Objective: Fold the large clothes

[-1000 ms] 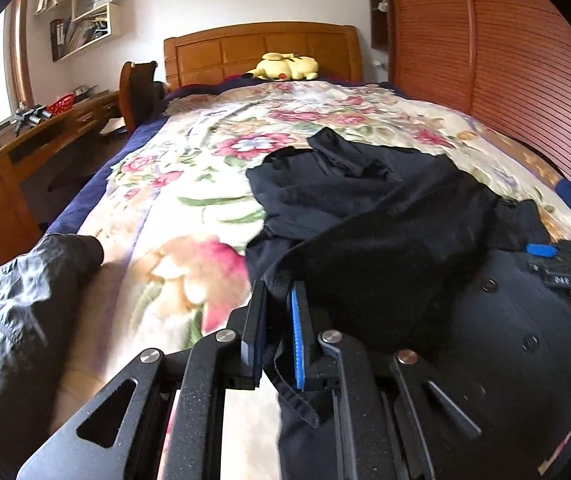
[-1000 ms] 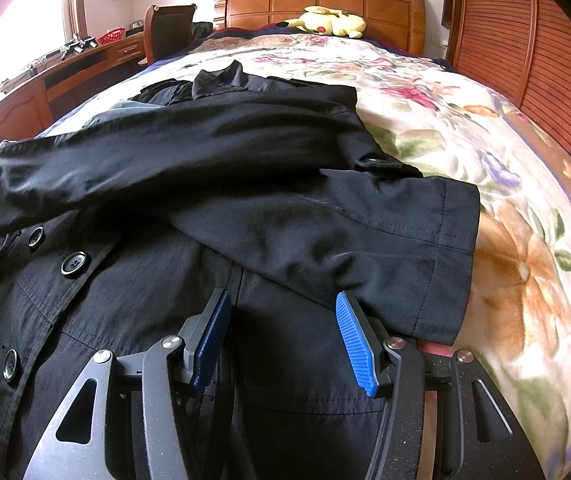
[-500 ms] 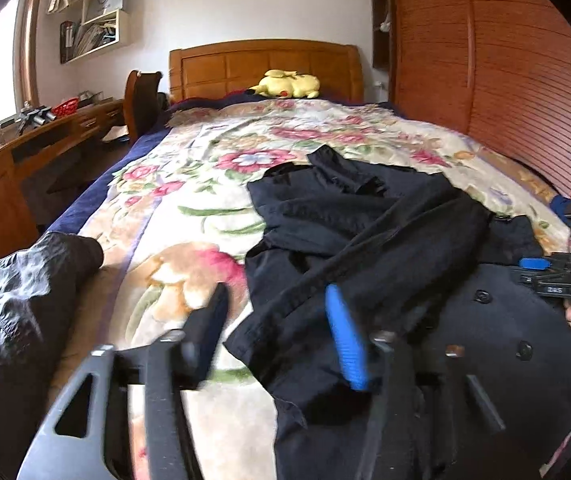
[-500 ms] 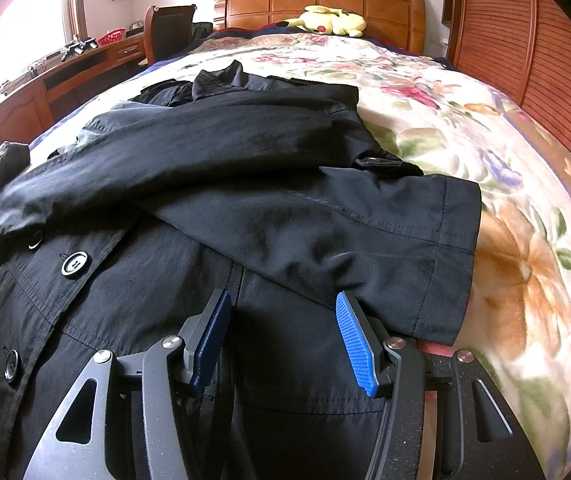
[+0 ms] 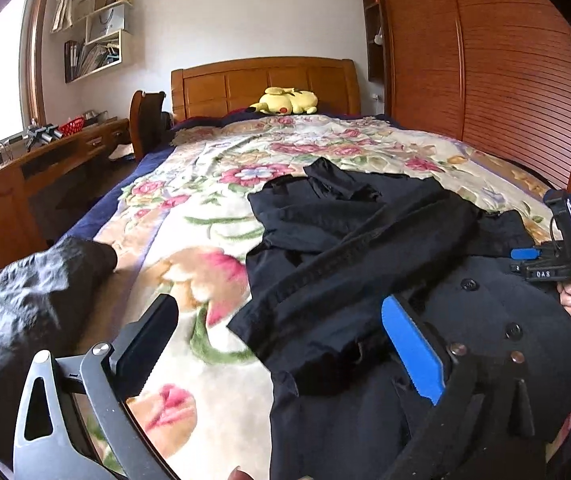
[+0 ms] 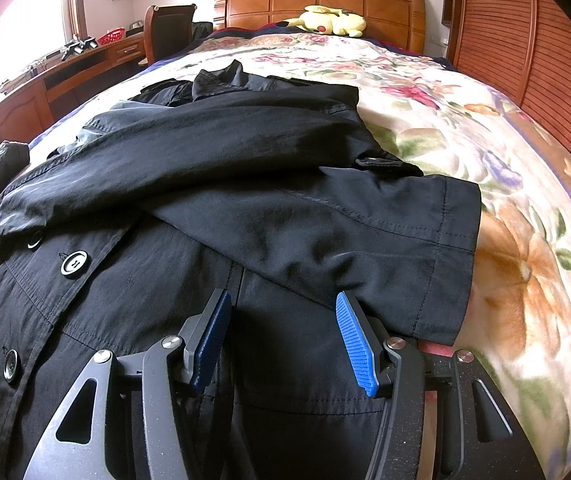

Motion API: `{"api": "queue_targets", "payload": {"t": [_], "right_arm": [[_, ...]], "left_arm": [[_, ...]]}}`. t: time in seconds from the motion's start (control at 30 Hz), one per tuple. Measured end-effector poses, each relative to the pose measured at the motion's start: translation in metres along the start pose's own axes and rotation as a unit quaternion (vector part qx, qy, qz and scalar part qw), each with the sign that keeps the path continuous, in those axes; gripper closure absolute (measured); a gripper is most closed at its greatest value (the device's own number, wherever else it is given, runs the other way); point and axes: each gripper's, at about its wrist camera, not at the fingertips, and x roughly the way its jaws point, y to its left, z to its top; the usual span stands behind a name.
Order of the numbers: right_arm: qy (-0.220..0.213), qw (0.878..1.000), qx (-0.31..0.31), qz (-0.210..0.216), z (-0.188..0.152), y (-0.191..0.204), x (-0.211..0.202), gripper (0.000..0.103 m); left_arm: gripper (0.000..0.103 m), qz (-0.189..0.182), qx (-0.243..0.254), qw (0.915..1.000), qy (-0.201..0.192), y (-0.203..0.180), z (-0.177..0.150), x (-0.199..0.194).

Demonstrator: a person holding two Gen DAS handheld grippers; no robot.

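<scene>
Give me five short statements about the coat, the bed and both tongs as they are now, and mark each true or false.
1. The black coat lies on the floral blanket. True.
2. The left tongs are shut on a sleeve. False: they are open and hold nothing.
3. The right tongs are open over the coat. True.
4. A yellow plush sits by the headboard. True.
5. Both sleeves hang off the bed. False: both are folded across the coat's front.
</scene>
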Motion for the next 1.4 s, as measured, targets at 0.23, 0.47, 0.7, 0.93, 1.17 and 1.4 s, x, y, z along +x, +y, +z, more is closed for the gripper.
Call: {"api": "queue_targets", "payload": {"t": [0.23, 0.47, 0.7, 0.93, 1.17, 1.4], "right_arm": [[0.000, 1.000, -0.001, -0.003, 0.000, 0.000, 0.000, 0.046], [0.000, 1.000, -0.002, -0.004, 0.000, 0.000, 0.000, 0.046], [0.002, 1.000, -0.004, -0.006, 0.000, 0.000, 0.001, 0.046], [-0.025, 0.998, -0.006, -0.062, -0.001, 0.005, -0.031, 0.046], [-0.044, 0.998, -0.022, -0.039, -0.046, 0.007, -0.083, 0.046], [-0.023, 0.999, -0.026, -0.042, -0.083, -0.004, -0.109, 0.045]], "left_arm": [[0.001, -0.001, -0.013, 0.9996, 0.023, 0.005, -0.022, -0.009], [0.001, 0.010, -0.019, 0.9988, 0.043, 0.012, -0.043, -0.016], [0.001, 0.012, -0.030, 0.9978, 0.058, 0.017, -0.061, -0.020], [0.001, 0.015, -0.030, 0.9965, 0.076, 0.017, -0.079, -0.024], [0.001, 0.007, -0.028, 0.9942, 0.103, 0.019, -0.096, -0.019], [0.001, -0.017, -0.054, 0.9911, 0.121, 0.025, -0.103, -0.013]]}}
